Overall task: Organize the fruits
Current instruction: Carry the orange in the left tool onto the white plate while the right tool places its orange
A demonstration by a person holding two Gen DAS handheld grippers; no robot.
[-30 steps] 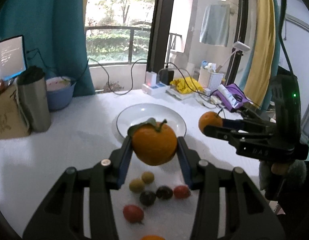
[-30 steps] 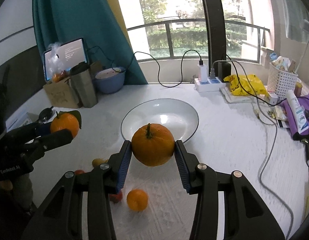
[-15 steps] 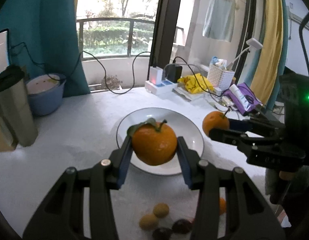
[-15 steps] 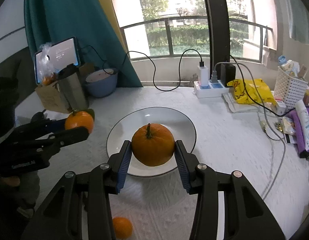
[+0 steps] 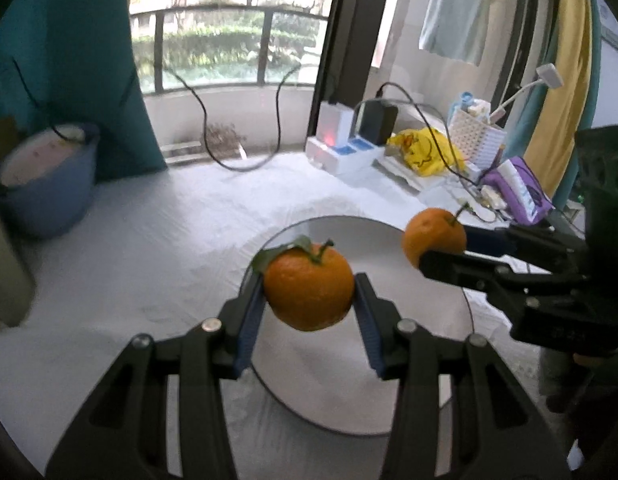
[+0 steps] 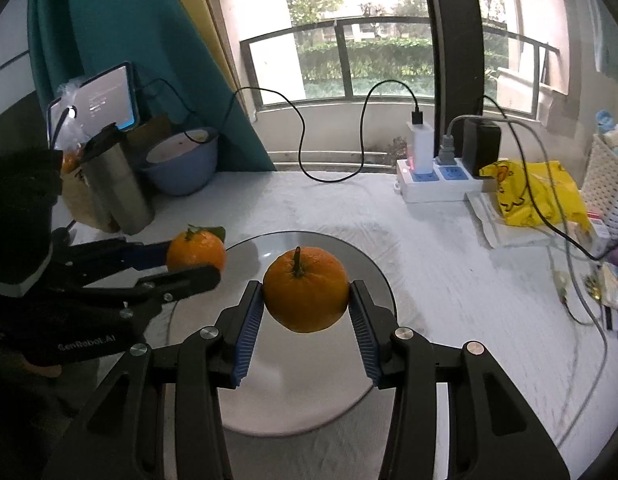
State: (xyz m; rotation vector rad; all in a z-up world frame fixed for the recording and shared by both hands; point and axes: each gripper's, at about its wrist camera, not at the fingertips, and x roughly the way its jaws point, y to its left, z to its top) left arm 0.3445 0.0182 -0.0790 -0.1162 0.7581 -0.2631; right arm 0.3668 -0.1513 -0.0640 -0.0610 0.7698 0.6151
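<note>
My left gripper (image 5: 309,300) is shut on an orange with a green leaf (image 5: 309,286) and holds it above the left part of the white plate (image 5: 389,380). My right gripper (image 6: 306,300) is shut on a leafless orange with a short stem (image 6: 306,294) above the plate (image 6: 301,400). In the left wrist view the right gripper (image 5: 441,246) and its orange (image 5: 433,234) hang over the plate's right rim. In the right wrist view the left gripper (image 6: 195,258) and its orange (image 6: 195,249) hang over the plate's left rim.
A blue bowl (image 6: 181,164), a steel tumbler (image 6: 117,184) and a paper bag stand at the back left. A power strip (image 6: 437,178) with cables, a yellow bag (image 6: 537,194) and a white basket (image 5: 475,140) lie at the back right. White cloth covers the table.
Both grippers have moved forward with their oranges and now hang over the plate. The small fruits at the table's front have dropped out of view.
</note>
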